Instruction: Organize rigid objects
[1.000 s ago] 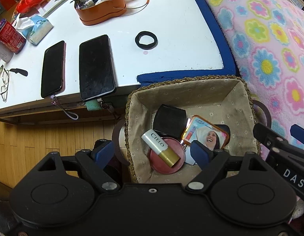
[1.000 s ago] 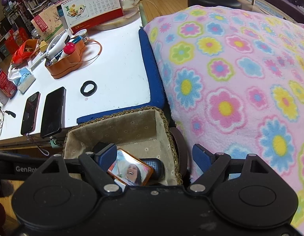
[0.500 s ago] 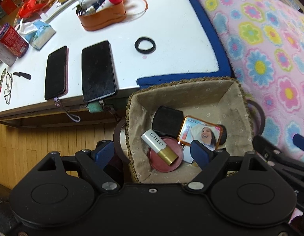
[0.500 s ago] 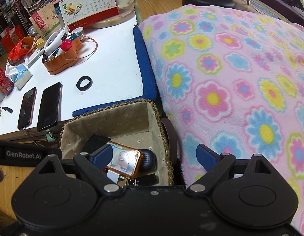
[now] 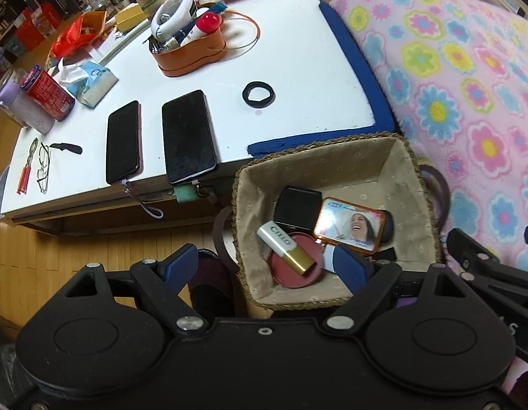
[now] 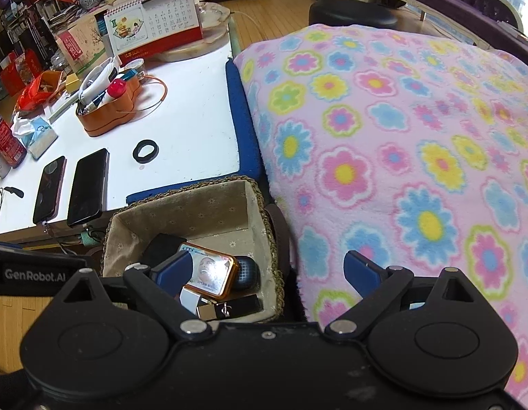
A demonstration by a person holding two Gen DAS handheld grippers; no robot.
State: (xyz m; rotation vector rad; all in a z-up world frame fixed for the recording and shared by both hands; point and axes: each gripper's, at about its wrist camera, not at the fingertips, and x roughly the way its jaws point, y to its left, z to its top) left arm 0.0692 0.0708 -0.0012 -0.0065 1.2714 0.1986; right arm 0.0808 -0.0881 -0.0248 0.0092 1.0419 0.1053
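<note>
A woven basket (image 5: pixel 318 145) with cloth lining stands below the white table's near edge. Inside lie a black square box (image 5: pixel 298 205), an orange-rimmed tin with a picture on its lid (image 5: pixel 349 227), a white and gold tube (image 5: pixel 286 249) and a round pink compact (image 5: pixel 294 273). My left gripper (image 5: pixel 264 266) hovers over the basket's left wall, jaws opening, gripping nothing. My right gripper (image 6: pixel 266 270) hangs over the basket's right rim (image 6: pixel 276 259), jaws opening wide, with nothing between the pads. The tin (image 6: pixel 209 271) lies beside its left finger.
On the white table (image 5: pixel 298 51) lie two dark phones (image 5: pixel 123 141) (image 5: pixel 188 136), a black ring (image 5: pixel 258 94), an orange organizer (image 5: pixel 192 51), a tissue pack (image 5: pixel 89 82), a red can (image 5: pixel 47 92) and glasses (image 5: pixel 43 167). A flowered pink blanket (image 6: pixel 400 136) lies right of the basket.
Both grippers have lifted and drawn back from the basket, which now sits lower and smaller in both views. The right jaws have spread wider. The basket's contents stay put.
</note>
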